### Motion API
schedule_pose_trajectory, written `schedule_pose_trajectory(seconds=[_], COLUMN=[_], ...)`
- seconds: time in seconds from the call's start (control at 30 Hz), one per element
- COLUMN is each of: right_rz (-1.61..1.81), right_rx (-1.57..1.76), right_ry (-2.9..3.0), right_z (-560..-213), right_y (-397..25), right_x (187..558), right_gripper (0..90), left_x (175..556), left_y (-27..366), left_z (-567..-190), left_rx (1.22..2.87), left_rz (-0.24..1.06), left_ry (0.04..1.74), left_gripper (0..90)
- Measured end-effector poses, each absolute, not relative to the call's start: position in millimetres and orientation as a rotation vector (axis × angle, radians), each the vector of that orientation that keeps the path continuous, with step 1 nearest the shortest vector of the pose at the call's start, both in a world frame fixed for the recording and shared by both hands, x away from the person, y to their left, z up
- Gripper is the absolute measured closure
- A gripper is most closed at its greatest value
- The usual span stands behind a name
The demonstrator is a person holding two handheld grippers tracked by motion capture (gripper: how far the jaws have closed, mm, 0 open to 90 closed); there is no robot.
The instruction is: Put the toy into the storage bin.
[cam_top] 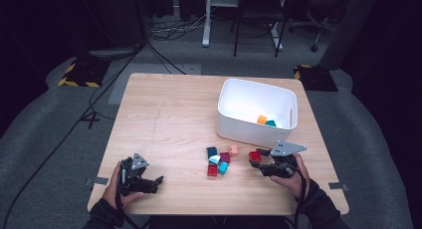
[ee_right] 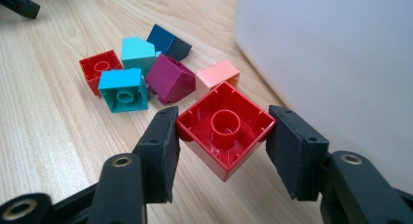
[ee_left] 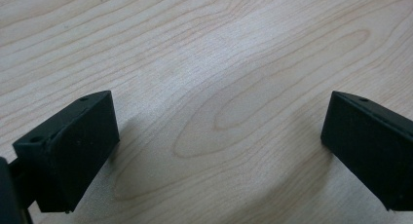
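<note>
High view: right gripper point(cam_top: 259, 159) pinching square red plastic brick point(cam_top: 255, 156) beside white plastic bin point(cam_top: 234, 129) | left gripper view: left gripper point(ee_left: 219, 136) spread wide over bare wooden table point(ee_left: 219, 53) | right gripper view: brick clamped between jaws, hollow underside showing, loose coloured bricks point(ee_right: 141, 78) behind.

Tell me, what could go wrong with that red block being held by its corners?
The right gripper pinches the red block diagonally, corner to corner, so it might twist or pop out on the way. The white bin stands close beside it; a low swing could knock the block against its wall. The loose blocks nearby could get nudged.
</note>
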State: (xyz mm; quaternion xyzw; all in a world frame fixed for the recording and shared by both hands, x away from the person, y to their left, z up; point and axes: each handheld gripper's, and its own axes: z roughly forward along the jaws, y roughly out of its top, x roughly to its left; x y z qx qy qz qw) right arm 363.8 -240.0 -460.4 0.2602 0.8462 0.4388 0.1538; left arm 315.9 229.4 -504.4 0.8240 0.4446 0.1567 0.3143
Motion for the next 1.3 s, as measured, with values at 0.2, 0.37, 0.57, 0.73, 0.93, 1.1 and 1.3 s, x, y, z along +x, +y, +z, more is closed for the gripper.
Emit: schedule_pose_trajectory(seconds=[0.2, 0.37, 0.57, 0.73, 0.93, 1.1, 1.3], right_rz=[1.266, 1.267, 1.273, 1.276, 1.281, 1.316, 1.279], right_rx=[0.754, 0.770, 0.780, 0.768, 0.755, 0.786, 0.753], right_ry=[2.385, 2.365, 2.339, 2.322, 2.295, 2.268, 2.254], right_z=[-451, -446, -438, -430, -413, -395, -378], right_y=[-251, -258, -263, -261, -263, -271, -272], right_x=[357, 354, 354, 355, 354, 355, 353], right_gripper=[47.5, 47.5, 47.5, 47.5, 47.5, 47.5, 47.5], left_x=[316, 316, 316, 316, 316, 316, 316], left_y=[229, 229, 229, 229, 229, 229, 229], left_z=[-504, -504, -504, -504, -504, -504, -504], left_rx=[2.172, 2.172, 2.171, 2.171, 2.171, 2.171, 2.172], left_rz=[0.413, 0.413, 0.412, 0.412, 0.412, 0.411, 0.412], left_ry=[1.172, 1.172, 1.173, 1.172, 1.172, 1.172, 1.172], left_gripper=[0.6, 0.6, 0.5, 0.6, 0.6, 0.5, 0.5])
